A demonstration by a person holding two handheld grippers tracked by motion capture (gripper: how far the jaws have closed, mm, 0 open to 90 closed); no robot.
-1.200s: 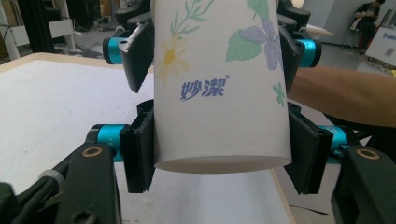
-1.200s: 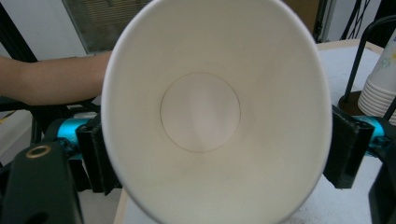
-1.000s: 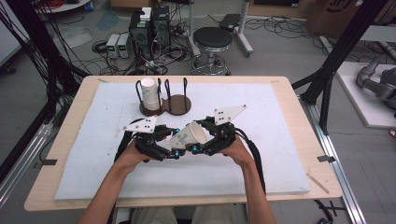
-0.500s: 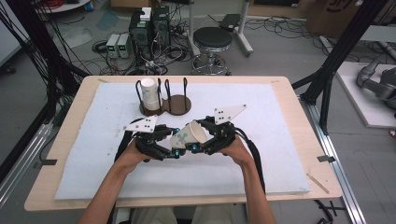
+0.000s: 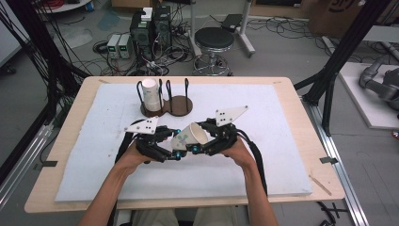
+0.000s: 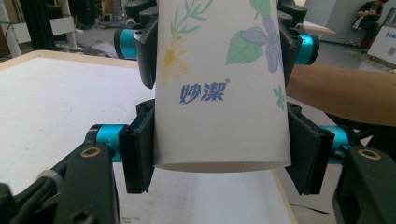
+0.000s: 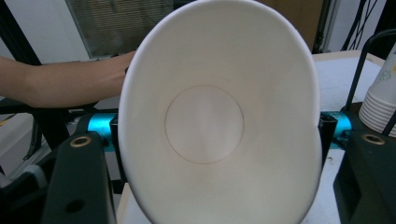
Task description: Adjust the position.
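Item: paper cup (image 5: 189,137), held clear above the surface (image 5: 282,155) between both hands | Handling: light, thin-walled, crushes easily, rim already ovalled | Grip: left gripper (image 5: 175,146) pinching base end; right gripper (image 5: 203,140), jaws just closed, pinching rim end | Advice: squeeze gently near stiff base.

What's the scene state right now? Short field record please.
held item: paper cup, floral print, tilted, mouth toward the right gripper
left gripper: shut on the cup near its base
right gripper: jaws have just closed on the cup near its rim, squeezing the mouth oval
cup stack: upright in the wire holder
surface: white mat on the table
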